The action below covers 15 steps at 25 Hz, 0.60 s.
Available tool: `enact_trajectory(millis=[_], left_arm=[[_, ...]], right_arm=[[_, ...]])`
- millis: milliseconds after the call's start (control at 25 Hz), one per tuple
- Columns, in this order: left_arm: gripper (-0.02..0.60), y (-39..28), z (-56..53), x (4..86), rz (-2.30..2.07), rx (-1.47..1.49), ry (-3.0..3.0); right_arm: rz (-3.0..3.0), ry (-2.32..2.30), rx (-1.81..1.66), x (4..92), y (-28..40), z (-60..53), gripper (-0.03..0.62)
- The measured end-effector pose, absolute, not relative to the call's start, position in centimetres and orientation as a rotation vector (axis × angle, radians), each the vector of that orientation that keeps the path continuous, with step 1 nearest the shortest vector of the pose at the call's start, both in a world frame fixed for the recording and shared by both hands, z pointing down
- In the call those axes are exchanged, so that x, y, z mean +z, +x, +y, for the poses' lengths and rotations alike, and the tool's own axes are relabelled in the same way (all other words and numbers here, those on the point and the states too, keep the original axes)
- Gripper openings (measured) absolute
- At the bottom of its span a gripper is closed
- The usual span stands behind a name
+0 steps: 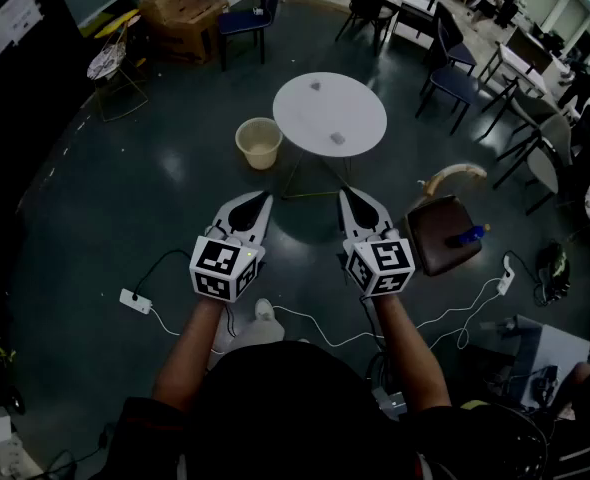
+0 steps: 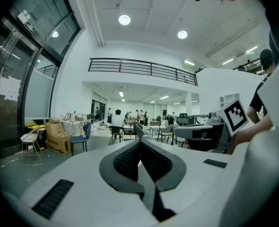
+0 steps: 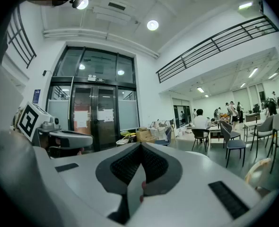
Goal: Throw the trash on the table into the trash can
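Left tool [image 1: 262,200] and right tool [image 1: 346,194], both pressed together on nothing, point toward round white desk [image 1: 360,98] bearing two small grey trash scraps [image 1: 337,139]; beige plastic trash can [image 1: 259,144] just beside desk, brown wooden chair [image 1: 443,236] near right tool.

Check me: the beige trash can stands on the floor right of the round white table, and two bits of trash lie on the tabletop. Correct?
Not quite. In the head view the beige trash can stands on the floor left of the round white table, not right. Two bits of trash do lie on the tabletop.
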<state>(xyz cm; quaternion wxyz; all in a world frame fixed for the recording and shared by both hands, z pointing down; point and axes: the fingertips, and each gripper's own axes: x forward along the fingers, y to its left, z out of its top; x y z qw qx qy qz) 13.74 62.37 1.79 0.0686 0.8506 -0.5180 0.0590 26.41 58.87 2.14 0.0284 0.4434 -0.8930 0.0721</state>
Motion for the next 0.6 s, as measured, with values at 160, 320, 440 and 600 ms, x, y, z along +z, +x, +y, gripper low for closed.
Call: enact_trajectory(millis=[160, 320, 440, 600], left_arm=[[0.014, 12.5, 60.8, 1.6, -1.550, 0.168, 2.569], [0.014, 11.4, 59.1, 1.6, -1.534, 0.168, 2.574], [0.014, 10.4, 57.8, 1.6, -1.521, 0.167, 2.577], [0.014, 9.1, 56.4, 1.8, -1.509, 0.161, 2.580]], right_arm=[[-2.751, 1.387, 0.245, 2.4, 25.5, 57.2, 0.018], [-2.753, 1.410, 0.260, 2.0, 24.3, 55.6, 0.018], [-2.752, 1.423, 0.274, 2.3, 23.5, 54.3, 0.018], [-2.723, 1.443, 0.273, 2.5, 22.6, 52.9, 0.018]])
